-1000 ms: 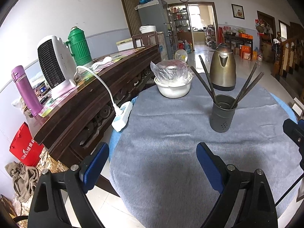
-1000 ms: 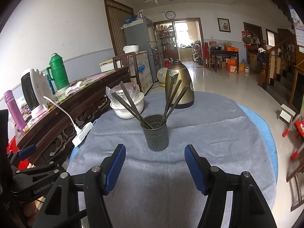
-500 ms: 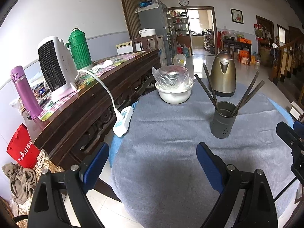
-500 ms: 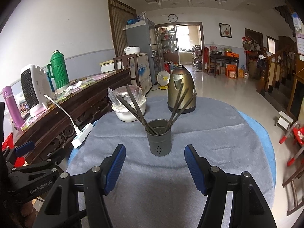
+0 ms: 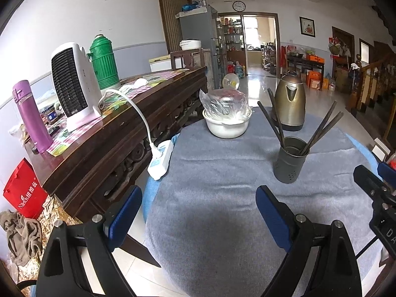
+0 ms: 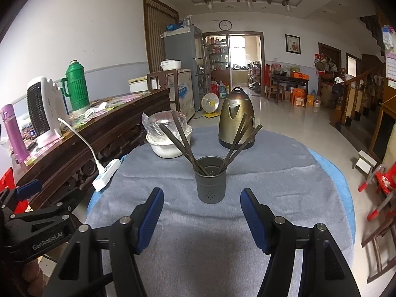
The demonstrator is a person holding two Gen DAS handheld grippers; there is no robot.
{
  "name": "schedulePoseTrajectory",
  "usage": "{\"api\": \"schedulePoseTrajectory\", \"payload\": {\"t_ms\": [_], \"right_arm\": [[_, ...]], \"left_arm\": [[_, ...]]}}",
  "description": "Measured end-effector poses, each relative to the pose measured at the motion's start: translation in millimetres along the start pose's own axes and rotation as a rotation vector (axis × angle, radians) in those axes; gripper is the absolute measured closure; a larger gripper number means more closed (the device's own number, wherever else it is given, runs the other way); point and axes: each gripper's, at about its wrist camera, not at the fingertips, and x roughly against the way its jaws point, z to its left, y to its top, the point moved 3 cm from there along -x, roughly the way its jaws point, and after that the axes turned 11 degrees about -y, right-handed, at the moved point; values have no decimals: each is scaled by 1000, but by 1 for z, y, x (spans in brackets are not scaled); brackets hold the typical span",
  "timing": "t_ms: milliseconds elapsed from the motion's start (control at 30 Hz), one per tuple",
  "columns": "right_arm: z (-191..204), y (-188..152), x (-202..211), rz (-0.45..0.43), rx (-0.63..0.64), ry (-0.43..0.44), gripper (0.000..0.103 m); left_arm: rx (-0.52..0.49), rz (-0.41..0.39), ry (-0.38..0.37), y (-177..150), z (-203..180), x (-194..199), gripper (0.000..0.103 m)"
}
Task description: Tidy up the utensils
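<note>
A dark grey perforated utensil holder stands upright on the grey cloth of the round table. Several dark chopsticks lean out of it to both sides. It also shows in the left wrist view. My right gripper is open and empty, just in front of the holder. My left gripper is open and empty over the table's near left part, with the holder ahead to its right.
A brass kettle and a white bowl with a plastic-wrapped dish stand behind the holder. A white power strip lies at the table's left edge. A dark wooden sideboard with heater, green flask and purple bottle runs along the left.
Both grippers have risen and pulled back a little from the holder, so the table sits lower in both views. Jaws stay open. Nothing on the table moved.
</note>
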Motion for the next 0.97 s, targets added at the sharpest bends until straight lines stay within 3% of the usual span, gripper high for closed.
{"api": "schedulePoseTrajectory", "payload": {"t_ms": [367, 967], "right_arm": [[5, 0, 2, -13, -9, -8, 35], [-14, 1, -33, 38, -58, 8, 35]], "left_arm": [[-14, 0, -16, 3, 1, -1, 10], [-7, 42, -28, 11, -12, -29, 10]]}}
